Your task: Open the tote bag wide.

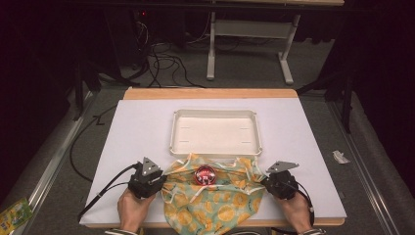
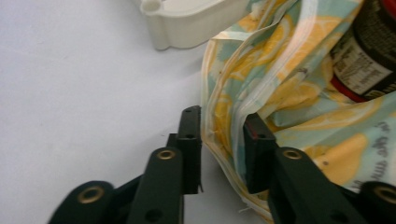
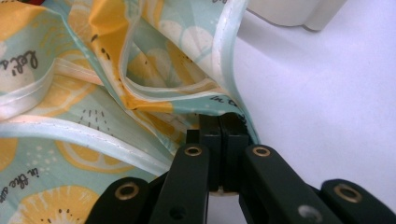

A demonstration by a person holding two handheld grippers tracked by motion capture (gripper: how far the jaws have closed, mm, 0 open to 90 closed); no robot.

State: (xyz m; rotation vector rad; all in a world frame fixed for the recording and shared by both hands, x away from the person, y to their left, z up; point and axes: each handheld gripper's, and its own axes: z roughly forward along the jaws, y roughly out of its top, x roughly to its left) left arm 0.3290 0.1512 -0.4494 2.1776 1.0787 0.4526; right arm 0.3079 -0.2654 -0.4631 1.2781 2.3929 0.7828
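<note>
A lemon-print cloth bag [image 1: 215, 200] lies crumpled at the table's near edge, with a dark jar with a red lid [image 1: 204, 175] standing in its open mouth. My left gripper [image 1: 164, 182] is at the bag's left rim. In the left gripper view its jaws [image 2: 222, 126] stand apart with the bag's white-trimmed edge [image 2: 229, 135] loose between them, and the jar's label [image 2: 369, 56] shows beyond. My right gripper [image 1: 264, 182] is at the bag's right rim. In the right gripper view it [image 3: 219, 119] is shut on the bag's hem [image 3: 233, 100].
A white tray [image 1: 215, 112] sits just behind the bag at the table's middle, its corner near each gripper [image 2: 187, 23] [image 3: 299, 11]. Bare white mat [image 1: 132, 142] lies to both sides. On the floor are cables [image 1: 166, 63] and a table frame [image 1: 249, 29].
</note>
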